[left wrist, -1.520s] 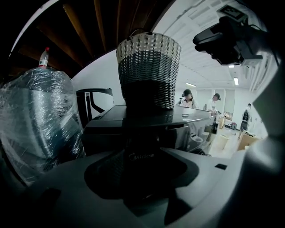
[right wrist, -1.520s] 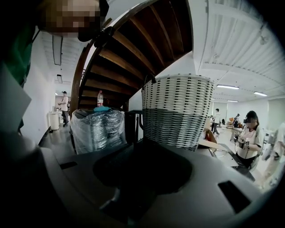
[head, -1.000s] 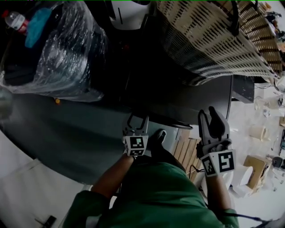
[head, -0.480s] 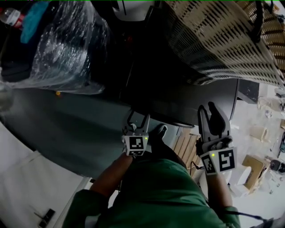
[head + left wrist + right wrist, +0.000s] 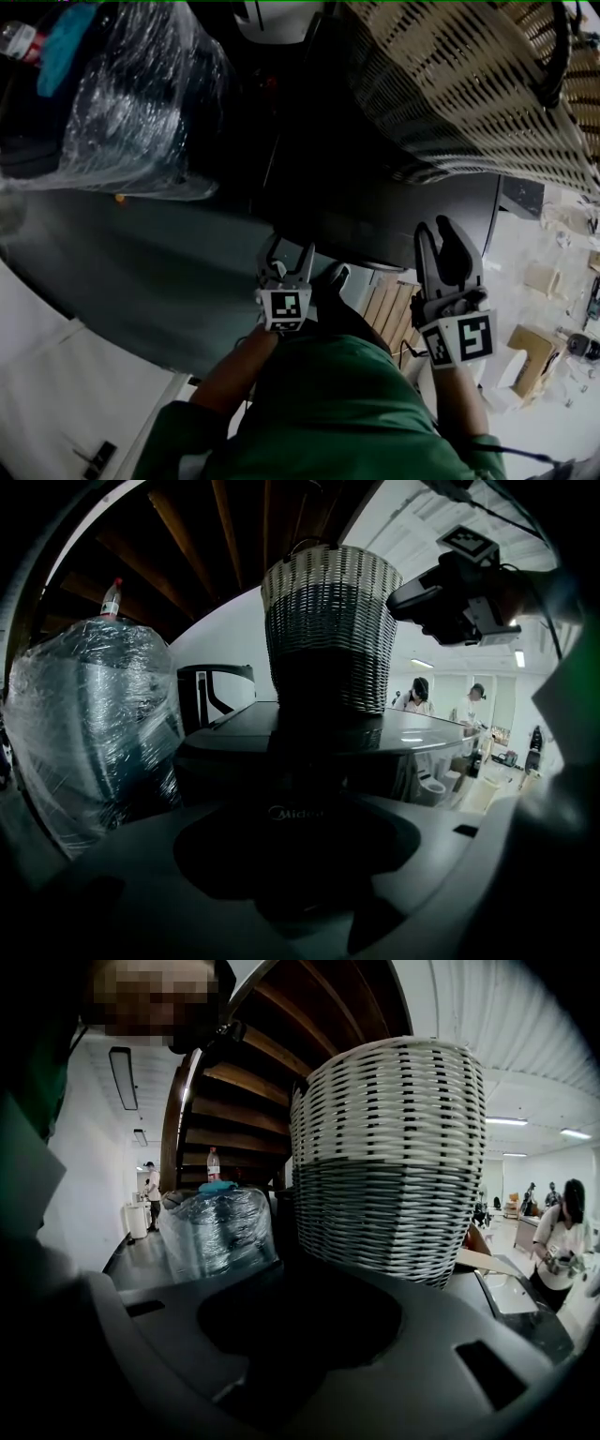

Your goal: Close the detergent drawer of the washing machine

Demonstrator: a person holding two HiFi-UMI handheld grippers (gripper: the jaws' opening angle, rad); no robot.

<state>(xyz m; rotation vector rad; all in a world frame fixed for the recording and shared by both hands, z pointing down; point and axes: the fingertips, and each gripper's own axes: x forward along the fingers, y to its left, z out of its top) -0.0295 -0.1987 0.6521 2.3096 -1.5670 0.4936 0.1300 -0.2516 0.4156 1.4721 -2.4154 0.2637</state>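
Green top [image 5: 347,412], loose fit, short sleeves. Dark trousers [image 5: 349,326] below it, dark shoe [image 5: 333,281] with paler edge.

Left gripper [image 5: 291,248]: slim grey jaws, angular frame. Left marker cube [image 5: 285,307] white, black square markers.

Right gripper [image 5: 436,228]: broader dark-grey jaws, rounded tips. These have just been closing a little, nothing between them. Right marker cube [image 5: 459,339] white, bold black markers.

Thin dark cable [image 5: 525,457] by right sleeve.

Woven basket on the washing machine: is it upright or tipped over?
Upright: the basket stands on its base on the machine's top, rim uppermost.
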